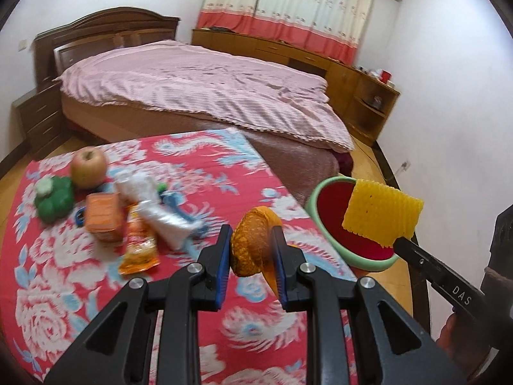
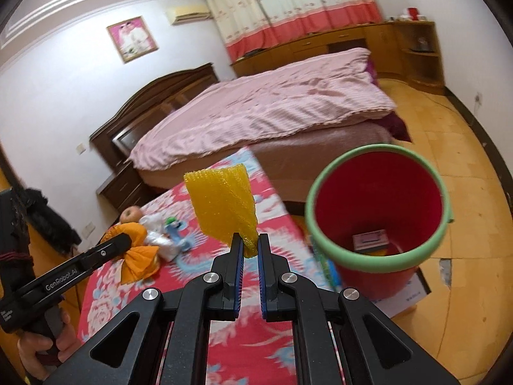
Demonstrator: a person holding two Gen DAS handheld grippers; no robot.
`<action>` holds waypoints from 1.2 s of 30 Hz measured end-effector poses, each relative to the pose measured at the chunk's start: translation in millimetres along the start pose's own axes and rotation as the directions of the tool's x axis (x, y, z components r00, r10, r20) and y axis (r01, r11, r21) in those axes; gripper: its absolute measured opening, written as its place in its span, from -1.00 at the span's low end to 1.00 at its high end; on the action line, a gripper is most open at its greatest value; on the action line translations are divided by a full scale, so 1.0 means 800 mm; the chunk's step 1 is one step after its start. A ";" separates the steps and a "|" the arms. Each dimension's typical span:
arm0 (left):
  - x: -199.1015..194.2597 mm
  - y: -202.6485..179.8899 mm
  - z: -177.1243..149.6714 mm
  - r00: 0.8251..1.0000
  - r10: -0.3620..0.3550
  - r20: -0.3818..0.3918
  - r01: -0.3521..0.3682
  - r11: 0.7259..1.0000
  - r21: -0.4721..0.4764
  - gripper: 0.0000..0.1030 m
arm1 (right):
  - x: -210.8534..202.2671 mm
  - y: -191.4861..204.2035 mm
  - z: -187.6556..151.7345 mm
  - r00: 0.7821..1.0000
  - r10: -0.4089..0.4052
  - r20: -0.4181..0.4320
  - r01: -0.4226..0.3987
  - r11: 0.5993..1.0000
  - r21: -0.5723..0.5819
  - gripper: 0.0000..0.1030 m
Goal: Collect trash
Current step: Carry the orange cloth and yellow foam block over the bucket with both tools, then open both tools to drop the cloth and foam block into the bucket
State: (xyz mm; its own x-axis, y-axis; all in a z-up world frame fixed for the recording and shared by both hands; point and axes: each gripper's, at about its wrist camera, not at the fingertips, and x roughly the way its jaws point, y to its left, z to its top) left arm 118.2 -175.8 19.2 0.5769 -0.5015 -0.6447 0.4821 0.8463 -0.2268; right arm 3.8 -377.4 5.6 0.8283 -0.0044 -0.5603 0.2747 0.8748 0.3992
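My left gripper point(image 1: 251, 250) is shut on an orange peel point(image 1: 253, 243) and holds it above the table's right part. It also shows in the right wrist view point(image 2: 128, 243). My right gripper point(image 2: 249, 245) is shut on a yellow foam fruit net point(image 2: 224, 208), held up beside the red bin with a green rim point(image 2: 375, 261). In the left wrist view the net point(image 1: 381, 215) hangs over the bin point(image 1: 323, 227). The bin holds a small box point(image 2: 370, 239).
On the red flowered tablecloth point(image 1: 64, 288) lie an apple point(image 1: 88, 166), a green toy point(image 1: 53, 200), an orange carton point(image 1: 104, 216), an orange wrapper point(image 1: 139, 253) and a white wrapper point(image 1: 166, 221). A bed point(image 1: 198, 93) stands behind the table.
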 end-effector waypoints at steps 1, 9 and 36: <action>0.005 -0.009 0.002 1.000 -0.007 -0.004 0.007 1.000 0.013 -0.54 | -0.001 -0.007 0.002 1.000 -0.010 0.003 0.010 1.000 0.011 -0.84; 0.046 -0.066 0.017 0.998 -0.044 -0.037 0.047 0.996 0.078 -0.54 | -0.006 -0.062 0.010 0.997 -0.072 0.022 0.070 0.994 0.079 -0.84; 0.215 -0.191 0.015 0.973 -0.105 -0.207 0.142 0.975 0.173 -0.54 | 0.035 -0.198 0.009 0.977 -0.196 -0.085 0.209 0.957 0.200 -0.80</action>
State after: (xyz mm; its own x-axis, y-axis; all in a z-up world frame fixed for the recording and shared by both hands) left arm 151.6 -393.9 -47.9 0.3738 -0.5391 -0.7548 0.6657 0.7226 -0.1864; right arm -13.2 -519.3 -67.7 0.7139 -0.1343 -0.6873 0.5339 0.7394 0.4101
